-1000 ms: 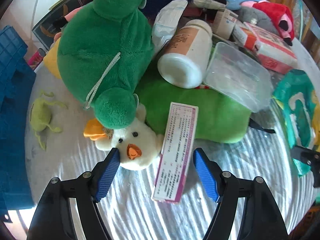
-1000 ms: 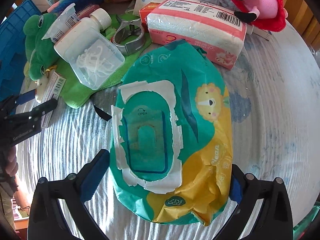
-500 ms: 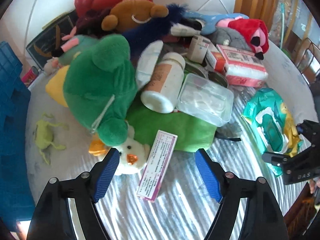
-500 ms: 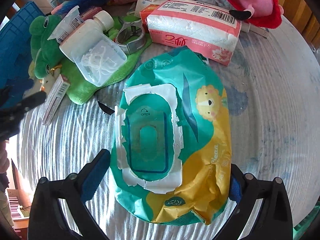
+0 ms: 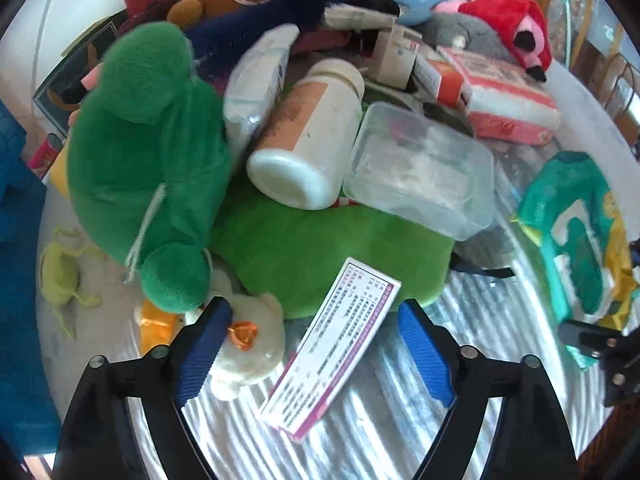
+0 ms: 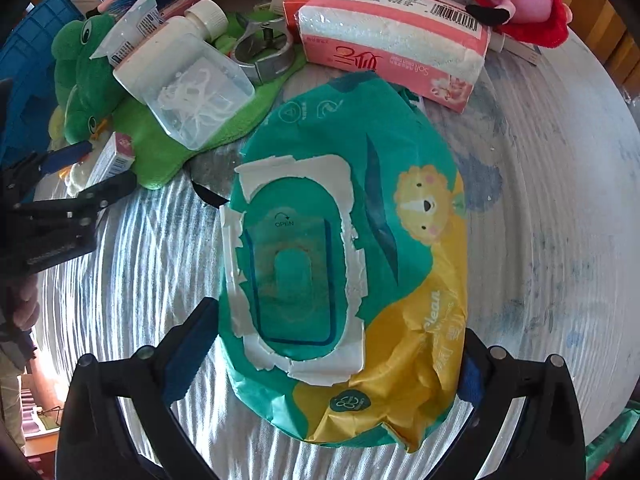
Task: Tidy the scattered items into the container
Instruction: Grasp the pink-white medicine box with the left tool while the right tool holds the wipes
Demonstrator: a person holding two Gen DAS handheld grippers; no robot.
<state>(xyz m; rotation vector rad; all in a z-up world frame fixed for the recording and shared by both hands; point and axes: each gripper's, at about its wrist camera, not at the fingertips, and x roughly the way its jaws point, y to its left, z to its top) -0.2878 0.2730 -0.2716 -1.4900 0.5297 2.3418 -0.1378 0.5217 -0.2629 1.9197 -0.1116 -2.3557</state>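
Note:
My left gripper [image 5: 310, 312] hovers over the pile, pointing steeply down, its blue-padded jaws opening. A white and purple medicine box [image 5: 336, 344] and a white duck plush [image 5: 248, 344] lie between the pads, which do not touch them. The box leans on a green cloth [image 5: 320, 256]. My right gripper [image 6: 328, 360] is shut on a green and yellow wet wipes pack [image 6: 344, 248], which hides its right pad. The blue crate [image 5: 16, 240] stands at the left edge.
A green frog plush [image 5: 148, 152], a white bottle [image 5: 308, 140], a clear plastic box [image 5: 420, 168], a pink tissue pack [image 6: 392, 36] and more plush toys crowd the table's far side. A person's hand [image 6: 24, 300] holds the left gripper. Wooden chairs stand beyond the table.
The left jaws have spread wider, and the left view pulled back, then came in close over the medicine box. The wipes pack stayed between the right jaws while the clutter slid slightly up-frame.

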